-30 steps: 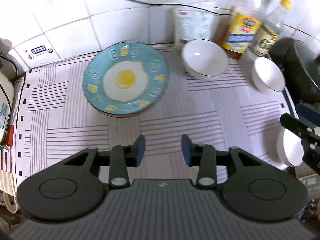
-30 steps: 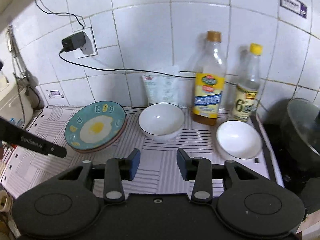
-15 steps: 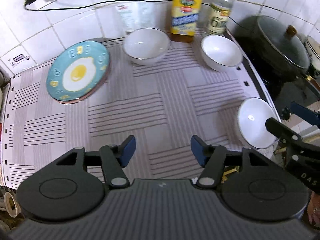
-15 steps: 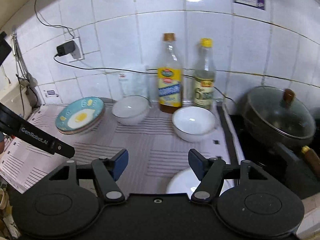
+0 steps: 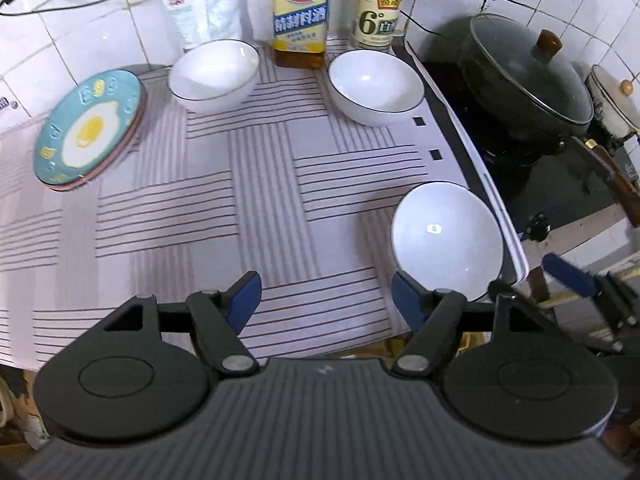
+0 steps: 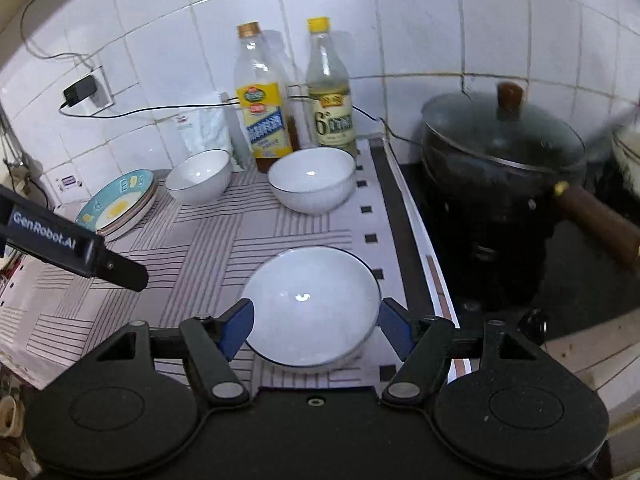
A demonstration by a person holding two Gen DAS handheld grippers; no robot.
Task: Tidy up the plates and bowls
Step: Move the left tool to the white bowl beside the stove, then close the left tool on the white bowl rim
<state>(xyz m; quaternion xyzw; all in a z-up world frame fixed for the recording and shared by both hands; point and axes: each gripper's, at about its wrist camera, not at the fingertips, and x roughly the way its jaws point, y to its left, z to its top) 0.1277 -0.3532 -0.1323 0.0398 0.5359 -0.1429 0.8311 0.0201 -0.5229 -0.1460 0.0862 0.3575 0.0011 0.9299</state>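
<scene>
White-tiled kitchen, striped cloth [image 5: 248,184] over the bench. Plates look sorted: egg-print plate [image 5: 86,128] sits on what seems another plate, back left; rim view is poor. Bowls not stacked yet: two white bowls [image 5: 214,74] [image 5: 375,86] at the back by the bottles [image 6: 262,120], well apart, third bowl [image 6: 310,306] near the front edge. Right hand-held gripper [image 6: 316,328] has just been opening, jaws apart and flanking that front bowl, pads not pressing. Left hand-held gripper [image 5: 326,300] also just opened, nothing between. Left: nest three bowls.

Bare striped cloth [image 5: 192,208] mid-counter, bowls [image 5: 214,74] and bottles [image 5: 301,12] crowding the wall (rear), pot [image 6: 500,168] blocking right
</scene>
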